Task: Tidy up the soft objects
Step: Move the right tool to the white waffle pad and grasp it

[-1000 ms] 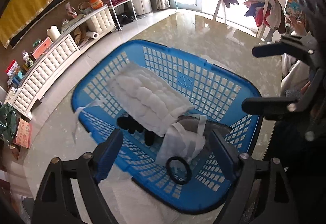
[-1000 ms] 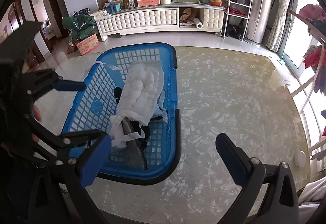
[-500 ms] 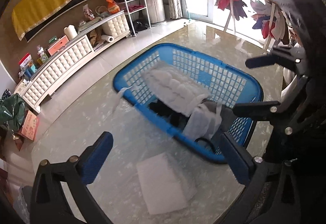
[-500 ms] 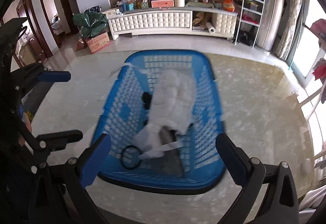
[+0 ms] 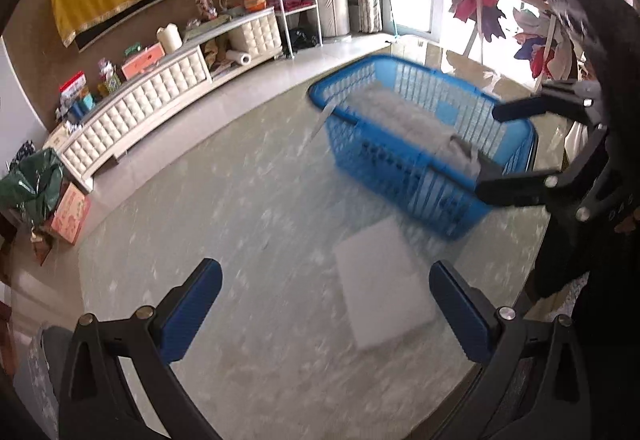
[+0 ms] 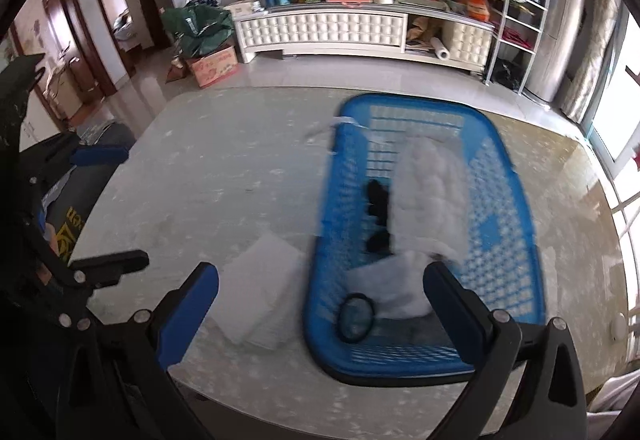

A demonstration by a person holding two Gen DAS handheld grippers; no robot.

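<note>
White folded cloth (image 5: 382, 282) lies between left gripper (image 5: 326, 314) jaws, released; right gripper (image 6: 320, 314) released. Judged: reaching; next descend, clench, basket (image 6: 516, 224) beyond.

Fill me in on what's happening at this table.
A person holds a gripper in each hand over a marble-patterned table, sorting soft items. The left gripper and right gripper are both open and empty. A blue basket holds a white quilted pad, a dark item and a black ring. A folded white cloth lies on the table beside the basket.

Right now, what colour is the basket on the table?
Blue. The laundry basket shows best in the right wrist view.
</note>
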